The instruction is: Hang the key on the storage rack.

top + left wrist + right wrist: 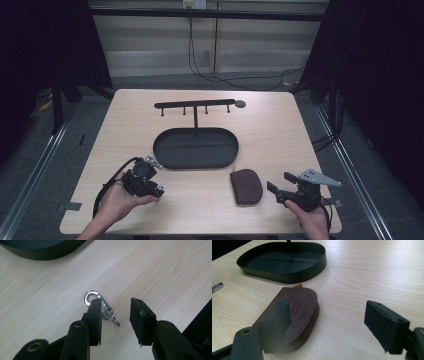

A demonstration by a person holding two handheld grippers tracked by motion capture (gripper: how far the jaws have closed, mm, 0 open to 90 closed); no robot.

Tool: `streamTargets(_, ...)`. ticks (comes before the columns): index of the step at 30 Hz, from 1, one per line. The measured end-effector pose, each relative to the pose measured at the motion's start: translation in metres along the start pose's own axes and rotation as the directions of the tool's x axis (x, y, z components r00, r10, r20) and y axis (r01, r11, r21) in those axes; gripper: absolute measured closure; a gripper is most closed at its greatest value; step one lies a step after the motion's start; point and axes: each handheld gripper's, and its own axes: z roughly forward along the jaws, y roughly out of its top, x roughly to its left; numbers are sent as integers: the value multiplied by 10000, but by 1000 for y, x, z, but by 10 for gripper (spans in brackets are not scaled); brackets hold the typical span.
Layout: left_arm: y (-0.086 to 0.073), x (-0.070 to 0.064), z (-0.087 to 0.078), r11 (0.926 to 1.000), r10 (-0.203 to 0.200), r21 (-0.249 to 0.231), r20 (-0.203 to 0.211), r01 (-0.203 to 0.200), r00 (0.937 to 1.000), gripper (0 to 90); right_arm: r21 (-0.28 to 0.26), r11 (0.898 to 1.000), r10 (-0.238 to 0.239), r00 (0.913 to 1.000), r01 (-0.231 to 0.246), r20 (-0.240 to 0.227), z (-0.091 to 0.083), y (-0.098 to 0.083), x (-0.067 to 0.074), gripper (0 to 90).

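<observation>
1. Left claw [115, 315] is sitting jaws apart over a shiny metal key clip [101, 307] lying flat on the pale wood-grain tabletop [162, 272].
2. Right claw [329, 327] is gaping wide, just beside a rounded brown leather zip pouch [299, 305].
3. Matte black oval tray [196, 148] is sitting mid-tabletop, hook rack [195, 105] rising behind it.

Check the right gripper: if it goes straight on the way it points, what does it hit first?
Likely the brown pouch. The right gripper has its jaws open and aims across the table toward the black tray; the pouch lies just ahead, by one jaw. Depth is unclear, so it could pass alongside.
</observation>
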Motion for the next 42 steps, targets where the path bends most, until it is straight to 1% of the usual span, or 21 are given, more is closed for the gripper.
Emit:
streamTargets(3,1,2,6,9997,-154,206,-12,154,9999,617,18,10000,-21,10000,22,-19,0,0,0,210)
streamTargets(9,4,3,13,9984,-215,529,103,209,9997,625,115,9999,1,10000,-1,-54,1,0,0,204)
streamTargets(10,4,4,14,9978,-135,650,153,125,9998,638,132,9999,-5,10000,5,-68,1,0,0,203)
streamTargets(13,4,5,17,9975,-215,684,283,195,9994,686,154,9999,-21,10000,22,-84,1,0,0,204)
streamTargets(15,3,7,19,9964,-135,839,368,104,9992,712,149,9999,-4,9999,5,-102,2,0,0,204)
streamTargets(17,2,8,21,9961,-261,849,451,222,9986,735,151,9999,19,9999,-18,-114,2,0,0,203)
streamTargets(19,1,9,23,9951,-281,963,560,226,9980,747,151,9999,13,9999,-11,-109,2,0,0,203)
streamTargets(25,0,10,25,9935,-130,1133,722,47,9973,822,173,9998,29,9999,-27,-116,2,0,0,203)
streamTargets(27,0,10,26,9926,-9,1215,816,-90,9967,844,175,9998,38,9999,-35,-121,2,0,0,203)
streamTargets(28,0,10,26,9914,73,1295,864,-185,9962,855,174,9998,34,9999,-32,-119,2,0,0,203)
streamTargets(32,1,9,26,9904,54,1372,760,-158,9971,888,200,9998,8,10000,-7,-87,2,0,0,203)
streamTargets(34,1,10,24,9897,112,1409,896,-239,9959,890,207,9998,1,10000,1,-77,2,0,0,203)
streamTargets(36,1,11,22,9911,144,1306,977,-271,9951,890,215,9998,13,10000,-11,-72,2,0,0,203)
streamTargets(38,2,12,18,9898,282,1362,948,-410,9951,890,217,9998,14,10000,-12,-74,2,0,0,203)
streamTargets(40,4,12,13,9905,316,1301,948,-439,9950,891,222,9998,22,10000,-21,-67,3,0,0,203)
streamTargets(41,4,12,11,9911,329,1260,878,-438,9956,891,225,9997,23,10000,-21,-69,3,0,0,203)
streamTargets(42,5,12,9,9902,371,1316,816,-476,9960,891,233,9997,24,10000,-22,-65,3,0,0,203)
